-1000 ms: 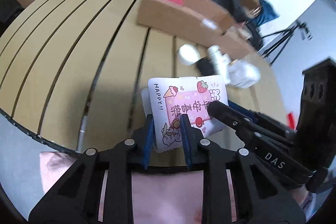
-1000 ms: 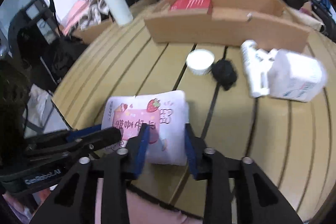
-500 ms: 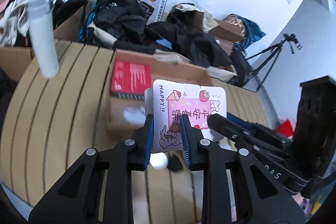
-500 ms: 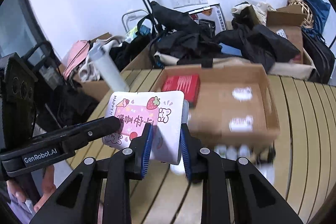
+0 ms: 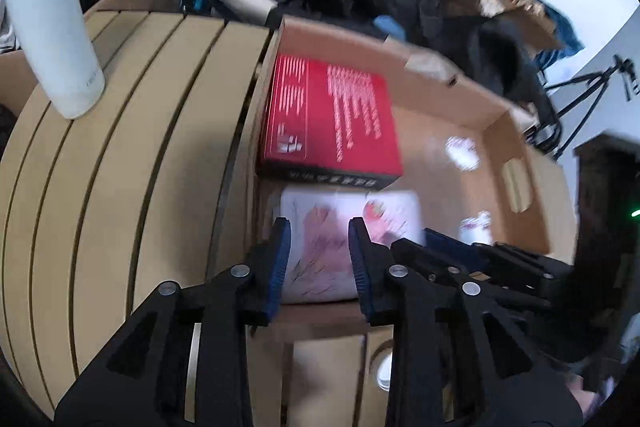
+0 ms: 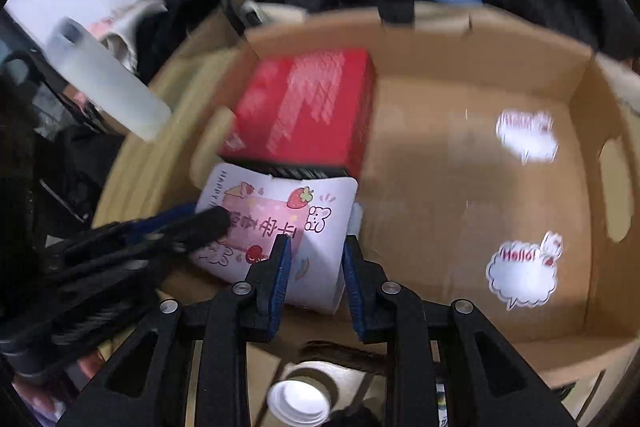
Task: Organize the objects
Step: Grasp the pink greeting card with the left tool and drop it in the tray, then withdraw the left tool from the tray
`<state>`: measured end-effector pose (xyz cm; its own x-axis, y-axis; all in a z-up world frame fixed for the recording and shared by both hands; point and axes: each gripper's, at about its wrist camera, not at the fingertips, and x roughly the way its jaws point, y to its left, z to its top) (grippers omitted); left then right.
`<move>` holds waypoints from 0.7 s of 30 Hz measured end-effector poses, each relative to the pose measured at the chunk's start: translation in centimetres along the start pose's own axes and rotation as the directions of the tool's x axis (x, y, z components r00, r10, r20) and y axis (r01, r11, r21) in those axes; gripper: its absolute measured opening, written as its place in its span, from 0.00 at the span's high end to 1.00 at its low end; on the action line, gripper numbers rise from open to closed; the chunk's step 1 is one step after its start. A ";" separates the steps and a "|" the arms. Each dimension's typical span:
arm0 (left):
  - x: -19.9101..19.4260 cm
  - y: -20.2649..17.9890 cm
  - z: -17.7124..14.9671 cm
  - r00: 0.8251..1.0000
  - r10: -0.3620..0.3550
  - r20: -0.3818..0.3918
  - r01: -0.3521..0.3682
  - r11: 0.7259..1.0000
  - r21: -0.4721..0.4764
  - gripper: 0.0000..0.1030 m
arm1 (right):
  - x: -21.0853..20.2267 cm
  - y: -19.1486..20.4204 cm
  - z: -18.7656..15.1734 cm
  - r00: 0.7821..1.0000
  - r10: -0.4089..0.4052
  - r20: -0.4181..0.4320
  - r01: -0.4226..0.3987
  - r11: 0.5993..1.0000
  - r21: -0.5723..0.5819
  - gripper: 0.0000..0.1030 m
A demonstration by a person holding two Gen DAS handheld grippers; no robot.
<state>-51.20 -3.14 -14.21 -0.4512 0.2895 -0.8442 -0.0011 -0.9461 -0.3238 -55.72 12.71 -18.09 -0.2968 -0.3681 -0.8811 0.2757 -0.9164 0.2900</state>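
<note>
White cylindrical tumbler [image 5: 52,27] stands on slatted wooden table [image 5: 120,167], left of open cardboard box [image 6: 480,187]. Left gripper [image 5: 318,259] jaws opening around white pink-printed packet [image 6: 280,227]; contact unclear. Packet sits inside box, against red rectangular carton [image 6: 304,107]. Right gripper [image 6: 314,267] narrow, pads gripping packet.

Cardboard box [image 6: 580,99]: on slatted wooden table [image 5: 120,167].
Red book [image 6: 304,107] — box's far-left corner.
White illustrated packet [image 6: 280,223] — before it, inside the box.
White bottle [image 5: 52,27]: table's far-left corner.
</note>
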 end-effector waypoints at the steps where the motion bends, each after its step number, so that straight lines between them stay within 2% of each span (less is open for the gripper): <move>1: -1.5 -0.1 0.2 1.000 -0.002 0.028 0.002 1.000 0.001 0.65 | -0.9 -0.1 -0.1 1.000 -0.016 0.022 0.016 1.000 -0.012 0.71; 3: -3.9 -0.7 0.6 0.997 0.003 0.074 -0.004 1.000 0.019 0.49 | -3.0 -0.2 0.0 0.996 -0.062 0.062 0.064 0.998 -0.026 0.61; 4: -5.7 -1.1 0.7 0.995 0.013 0.104 -0.017 0.999 0.037 0.47 | -4.5 -0.2 0.0 0.993 -0.072 0.089 0.075 0.997 -0.033 0.46; 5: -7.2 -1.5 0.9 0.992 0.023 0.124 -0.030 0.998 0.053 0.42 | -6.5 -0.2 0.0 0.991 -0.074 0.114 0.079 0.996 -0.042 0.24; 6: -9.4 -2.1 0.9 0.989 0.036 0.143 -0.046 0.996 0.073 0.34 | -8.2 -0.2 -0.1 0.988 -0.077 0.134 0.084 0.995 -0.049 0.16; 7: -10.9 -2.5 1.0 0.988 0.046 0.150 -0.059 0.995 0.084 0.28 | -10.3 -0.3 -0.2 0.984 -0.080 0.160 0.090 0.994 -0.058 0.15; 8: -12.2 -2.7 1.1 0.986 0.061 0.152 -0.076 0.993 0.092 0.16 | -12.8 -0.3 -0.5 0.978 -0.090 0.189 0.105 0.992 -0.070 0.15; 9: -13.9 -3.1 0.6 0.985 0.079 0.155 -0.095 0.991 0.098 0.09 | -15.0 -0.3 -1.0 0.971 -0.107 0.215 0.127 0.989 -0.078 0.15; 10: -15.9 -3.5 -0.3 0.982 0.089 0.168 -0.109 0.987 0.116 0.08 | -17.2 -0.5 -1.5 0.963 -0.130 0.237 0.153 0.985 -0.081 0.15; 12: -19.4 -4.5 -2.6 0.976 0.094 0.198 -0.130 0.976 0.174 0.00 | -21.3 -0.8 -3.3 0.947 -0.172 0.271 0.203 0.975 -0.091 0.15; 14: -21.7 -5.1 -4.6 0.970 0.108 0.220 -0.152 0.969 0.195 0.00 | -24.8 -0.8 -5.7 0.935 -0.187 0.300 0.226 0.969 -0.098 0.15; 16: -24.1 -5.7 -7.0 0.970 0.094 0.225 -0.141 0.970 0.199 0.00 | -27.5 -0.7 -8.5 0.928 -0.199 0.316 0.243 0.964 -0.105 0.15; 18: -25.5 -6.1 -8.5 0.971 0.078 0.225 -0.126 0.970 0.210 0.00 | -29.1 -0.6 -10.3 0.923 -0.205 0.327 0.253 0.961 -0.112 0.15; 21: -27.4 -7.1 -11.1 0.960 0.100 0.260 -0.163 0.958 0.234 0.00 | -30.8 -0.1 -12.9 0.917 -0.211 0.340 0.262 0.959 -0.111 0.15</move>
<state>-28.90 -2.69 6.47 -0.6653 0.1457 -0.7322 -0.1367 -0.9880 -0.0725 -34.81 26.15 4.18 -0.6406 -0.1975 -0.7421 0.2885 -0.9575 0.0057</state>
